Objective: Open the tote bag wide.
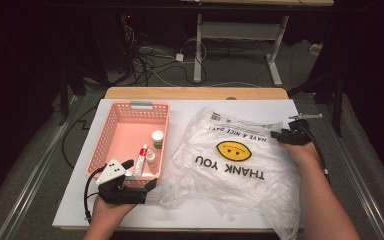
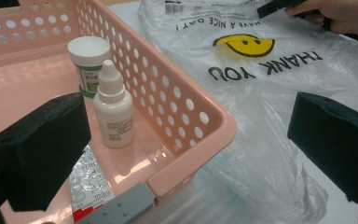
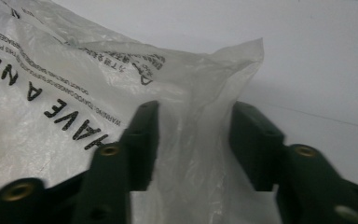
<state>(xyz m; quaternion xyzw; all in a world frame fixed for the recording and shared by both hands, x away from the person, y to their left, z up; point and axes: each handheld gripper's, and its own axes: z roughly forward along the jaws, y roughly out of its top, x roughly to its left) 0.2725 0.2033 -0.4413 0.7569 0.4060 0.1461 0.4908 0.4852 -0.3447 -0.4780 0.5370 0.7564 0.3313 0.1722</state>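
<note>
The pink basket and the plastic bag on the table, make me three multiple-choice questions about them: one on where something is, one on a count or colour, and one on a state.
1. Where does the pink basket lie relative to the plastic bag in the high view?
A. To its left
B. To its right
C. On top of it

2. What colour is the smiley face printed on the bag?
A. Red
B. Yellow
C. Blue

3. How stand the jaws of the right gripper?
A. Shut on the dropper bottle
B. Open, far from the bag
C. Open, with a fold of the bag's corner between them

Answers:
1. A, the high view shows the basket at the left and the bag beside it at the right.
2. B, the face above THANK YOU is yellow.
3. C, the right gripper view shows a gap between the jaws with bag film in it.
</note>
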